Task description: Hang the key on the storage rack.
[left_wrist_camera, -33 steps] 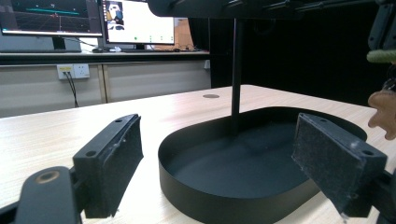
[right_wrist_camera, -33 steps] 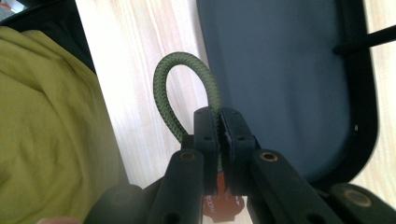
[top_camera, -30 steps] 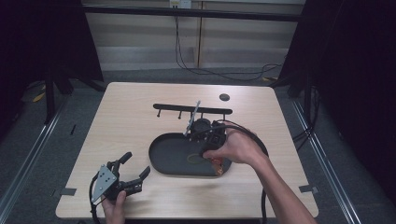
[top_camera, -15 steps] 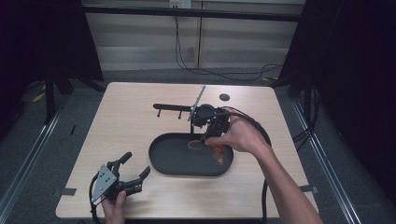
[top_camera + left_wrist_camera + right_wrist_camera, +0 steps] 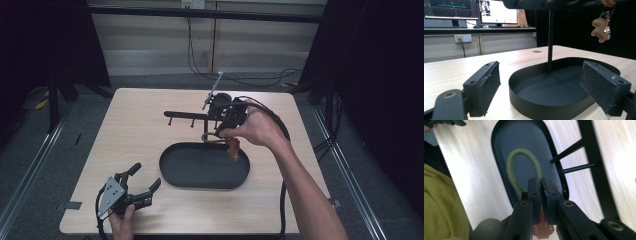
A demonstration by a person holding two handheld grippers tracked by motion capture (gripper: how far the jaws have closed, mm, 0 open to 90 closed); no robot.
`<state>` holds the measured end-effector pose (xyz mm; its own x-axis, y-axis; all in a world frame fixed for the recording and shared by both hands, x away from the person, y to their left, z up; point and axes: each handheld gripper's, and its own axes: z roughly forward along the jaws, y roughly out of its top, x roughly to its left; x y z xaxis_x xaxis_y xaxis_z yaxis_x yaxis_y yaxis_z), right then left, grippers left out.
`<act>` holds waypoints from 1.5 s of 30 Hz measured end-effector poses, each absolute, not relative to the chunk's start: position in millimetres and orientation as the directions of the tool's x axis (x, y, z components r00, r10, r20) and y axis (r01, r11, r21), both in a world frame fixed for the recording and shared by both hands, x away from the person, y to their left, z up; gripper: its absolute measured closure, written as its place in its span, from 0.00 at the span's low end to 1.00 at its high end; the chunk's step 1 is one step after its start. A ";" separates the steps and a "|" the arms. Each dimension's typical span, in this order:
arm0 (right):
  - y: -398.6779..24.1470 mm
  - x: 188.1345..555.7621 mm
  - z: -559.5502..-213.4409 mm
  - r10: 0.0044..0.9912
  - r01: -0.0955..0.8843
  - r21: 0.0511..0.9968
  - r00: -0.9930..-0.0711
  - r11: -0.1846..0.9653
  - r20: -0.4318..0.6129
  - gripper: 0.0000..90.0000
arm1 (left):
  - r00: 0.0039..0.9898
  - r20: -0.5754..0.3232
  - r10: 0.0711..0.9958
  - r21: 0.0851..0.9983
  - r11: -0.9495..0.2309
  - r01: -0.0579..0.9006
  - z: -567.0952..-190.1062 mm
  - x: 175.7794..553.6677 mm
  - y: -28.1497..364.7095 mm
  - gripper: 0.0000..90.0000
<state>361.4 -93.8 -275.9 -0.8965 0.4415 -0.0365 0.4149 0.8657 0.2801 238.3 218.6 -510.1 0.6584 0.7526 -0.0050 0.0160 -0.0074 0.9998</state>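
My right gripper (image 5: 223, 129) hangs above the far rim of the black oval tray (image 5: 205, 181), just in front of the black peg rack (image 5: 186, 115). It is shut on a keychain: a green rope loop (image 5: 212, 136) with a brown bear charm (image 5: 233, 148) dangling below the hand. In the right gripper view the jaws pinch the rope loop (image 5: 524, 167) over the tray (image 5: 524, 140), with two rack pegs (image 5: 569, 152) to the right. My left gripper (image 5: 141, 187) rests open near the front left edge. Its view faces the tray (image 5: 554, 85), the rack's post (image 5: 550, 40) and the charm (image 5: 601, 27).
A thick black cable (image 5: 281, 130) loops from the right gripper along the table's right side. A small dark disc (image 5: 537, 51) lies on the tabletop beyond the tray. Monitors (image 5: 496, 11) stand on a desk behind. A yellow-green sleeve (image 5: 441, 207) shows at left.
My right gripper has lifted the keychain from over the tray and carried it back toward the peg rack. The left gripper has stayed put.
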 end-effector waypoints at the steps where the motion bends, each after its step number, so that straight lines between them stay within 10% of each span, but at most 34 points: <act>1: -93.8 361.4 -275.9 0.442 0.415 0.280 -0.896 0.866 -0.037 0.95 | 0.658 -0.005 0.753 1.000 -0.007 0.016 -510.1 238.3 218.6 0.17; 45: -95.2 400.2 -285.2 0.539 0.498 0.325 -0.841 0.804 -0.045 0.89 | 0.659 0.000 0.752 1.000 -0.010 0.012 -510.2 237.8 219.0 0.17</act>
